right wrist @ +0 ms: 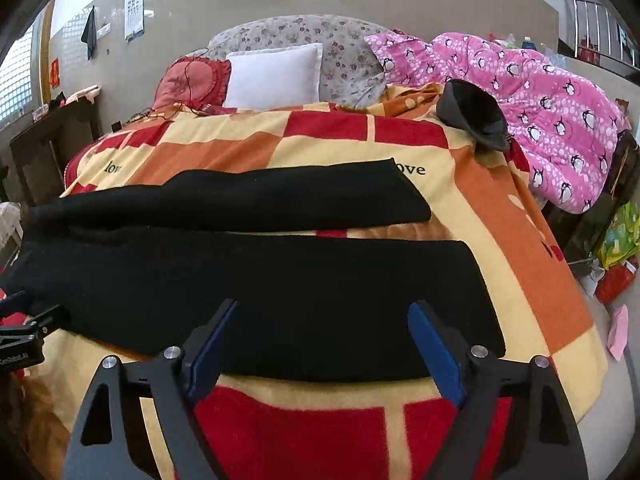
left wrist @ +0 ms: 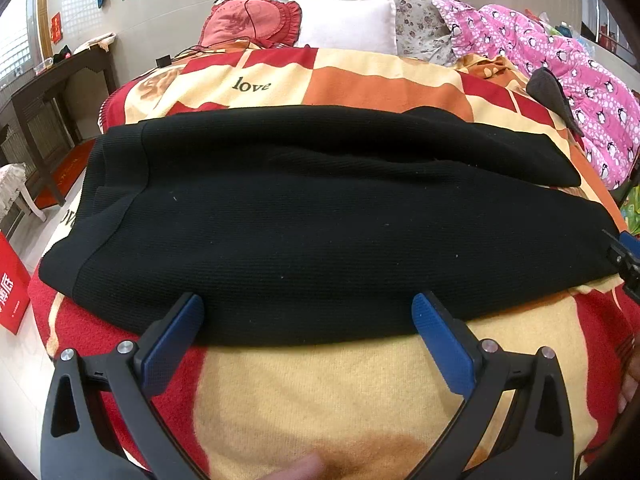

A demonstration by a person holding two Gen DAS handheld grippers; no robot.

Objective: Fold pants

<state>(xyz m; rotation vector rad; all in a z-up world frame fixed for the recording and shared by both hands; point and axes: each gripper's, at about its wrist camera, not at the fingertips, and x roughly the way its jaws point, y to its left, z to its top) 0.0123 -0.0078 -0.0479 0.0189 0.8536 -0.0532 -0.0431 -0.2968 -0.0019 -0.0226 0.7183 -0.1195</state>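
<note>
Pants (left wrist: 320, 216): black, lay flat across the blanket (left wrist: 360, 392) on the bed, waist end to the left, legs running to the right.
Legs: in the right wrist view the two legs lay apart, a strip of blanket showing between them; the near leg (right wrist: 280, 304) sat just ahead of the right claw, the far leg (right wrist: 248, 200) behind it.
Left claw (left wrist: 308, 320): spread wide, nothing between its blue pads (left wrist: 176, 344); both tips stood at the near edge of the pants, touching or just over the cloth, I cannot tell which.
Right claw (right wrist: 322, 332): spread wide and holding nothing, tips over the near hem of the near leg.
Blanket: red, orange and cream squares, with the word "love" printed on it.
Pillows: a white one (left wrist: 346, 22) and a red frilled one (left wrist: 252, 20) at the head of the bed.
Quilt (right wrist: 552, 108): pink, penguin print, bunched on the right side.
Dark cloth (right wrist: 476, 116): lay at the edge of the quilt, well apart from the pants.
</note>
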